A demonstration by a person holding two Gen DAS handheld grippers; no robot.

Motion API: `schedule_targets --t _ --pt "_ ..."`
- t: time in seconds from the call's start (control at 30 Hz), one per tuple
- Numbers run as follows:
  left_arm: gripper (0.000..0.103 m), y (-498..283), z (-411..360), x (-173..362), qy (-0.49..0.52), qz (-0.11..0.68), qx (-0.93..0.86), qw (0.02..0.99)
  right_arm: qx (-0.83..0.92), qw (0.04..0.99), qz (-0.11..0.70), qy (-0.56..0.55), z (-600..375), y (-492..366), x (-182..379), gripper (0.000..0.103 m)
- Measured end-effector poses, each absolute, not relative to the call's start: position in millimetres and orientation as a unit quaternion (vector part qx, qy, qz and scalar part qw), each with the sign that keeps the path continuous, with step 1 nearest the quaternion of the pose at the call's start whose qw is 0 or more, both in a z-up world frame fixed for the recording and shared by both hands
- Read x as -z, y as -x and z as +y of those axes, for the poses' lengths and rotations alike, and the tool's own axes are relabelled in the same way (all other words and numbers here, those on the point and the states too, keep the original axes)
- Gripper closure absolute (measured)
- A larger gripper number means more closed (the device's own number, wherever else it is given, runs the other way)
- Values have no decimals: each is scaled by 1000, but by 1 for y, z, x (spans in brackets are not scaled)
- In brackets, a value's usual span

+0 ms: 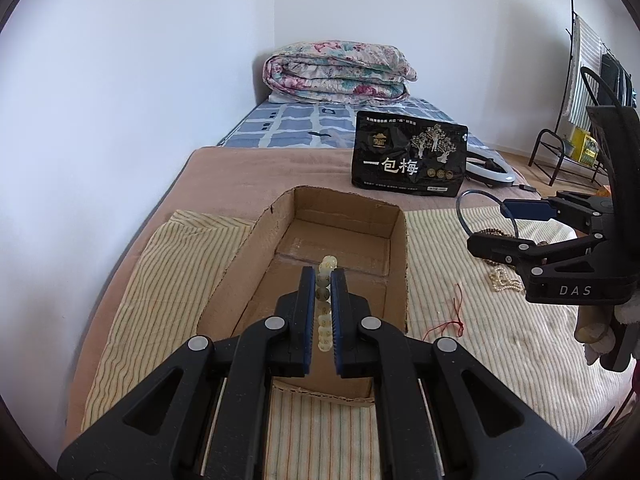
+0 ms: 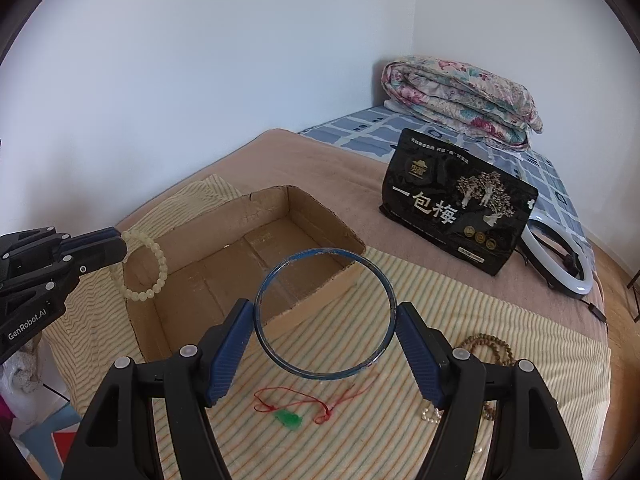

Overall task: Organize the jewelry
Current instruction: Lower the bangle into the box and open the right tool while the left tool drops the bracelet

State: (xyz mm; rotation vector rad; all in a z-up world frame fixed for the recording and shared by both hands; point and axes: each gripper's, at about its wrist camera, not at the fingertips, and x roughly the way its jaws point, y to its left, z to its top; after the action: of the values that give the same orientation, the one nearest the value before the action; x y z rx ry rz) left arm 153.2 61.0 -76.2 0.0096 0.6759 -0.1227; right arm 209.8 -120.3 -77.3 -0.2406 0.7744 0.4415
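My left gripper (image 1: 322,284) is shut on a pale bead bracelet (image 1: 325,300) and holds it above the near end of an open cardboard box (image 1: 394,216). The right wrist view shows that bracelet (image 2: 160,258) hanging from the left gripper (image 2: 120,246) over the box (image 2: 320,296). My right gripper (image 2: 325,320) is shut on a blue bangle (image 2: 386,284), held in the air by the box's right wall; it also shows in the left wrist view (image 1: 466,228). A red cord with a green pendant (image 2: 290,420), a brown bead string (image 2: 490,346) and a pearl string (image 1: 504,280) lie on the striped cloth (image 2: 400,440).
A black snack bag (image 2: 452,208) stands behind the box, with a white ring light (image 2: 576,280) to its right. A folded floral quilt (image 1: 336,72) lies at the far end of the bed. A white wall runs along the left. A metal rack (image 1: 560,148) stands at far right.
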Motion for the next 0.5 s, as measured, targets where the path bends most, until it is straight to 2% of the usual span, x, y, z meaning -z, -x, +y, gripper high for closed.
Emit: schedule_targets --t 0.5 --pt "98 -172 88 98 12 351 41 936 -246 879 393 112 -66 -253 104 28"
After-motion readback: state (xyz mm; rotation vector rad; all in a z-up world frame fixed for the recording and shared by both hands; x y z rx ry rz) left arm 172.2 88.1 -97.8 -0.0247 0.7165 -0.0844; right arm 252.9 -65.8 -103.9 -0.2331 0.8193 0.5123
